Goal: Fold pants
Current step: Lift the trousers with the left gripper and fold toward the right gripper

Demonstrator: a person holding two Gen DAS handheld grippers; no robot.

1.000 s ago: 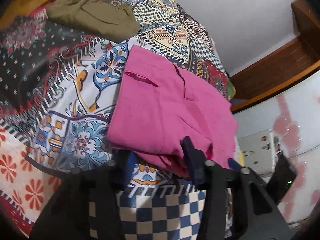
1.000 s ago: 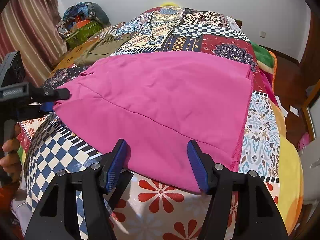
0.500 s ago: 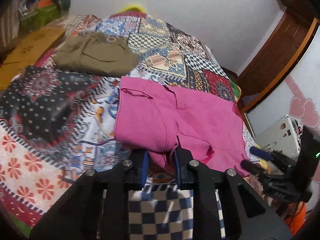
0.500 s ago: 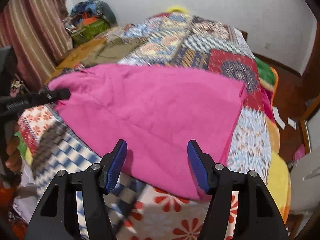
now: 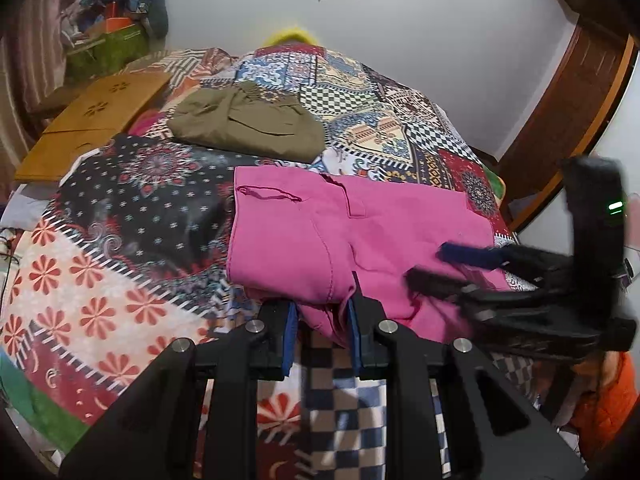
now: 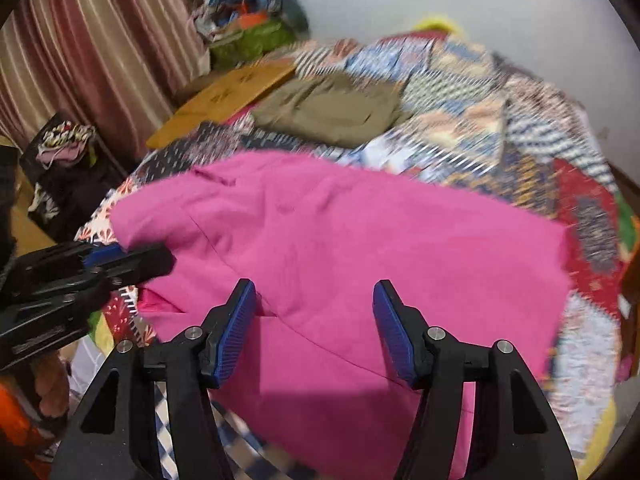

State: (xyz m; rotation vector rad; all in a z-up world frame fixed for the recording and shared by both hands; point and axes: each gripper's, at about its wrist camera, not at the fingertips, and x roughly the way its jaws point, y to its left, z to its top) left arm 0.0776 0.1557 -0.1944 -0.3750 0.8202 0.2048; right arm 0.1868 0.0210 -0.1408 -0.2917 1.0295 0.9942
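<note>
The pink pants [image 5: 360, 236] are lying on a patchwork quilt [image 5: 120, 240] that is covering the bed, near its front edge. In the left wrist view the left gripper [image 5: 322, 330] is pinching a bunch of the pink cloth at the near edge of the pants; its 2 blue pads [image 5: 290, 336] are standing close together with the cloth between them. The right gripper [image 5: 452, 268] is showing in this view from the side, blurred, over the right part of the pants.

In the right wrist view the right gripper [image 6: 314, 328] is hanging above the pants [image 6: 360, 248] with its 2 fingers spread wide apart, and it is not gripping anything. The left gripper [image 6: 120, 258] is showing at the left edge of the pants.

Farther back on the quilt, an olive-green garment [image 5: 248, 124] is lying folded, well apart from the pink pants. A brown board [image 5: 96, 120] is resting beside the bed. I am not finding any readable writing or brand.
</note>
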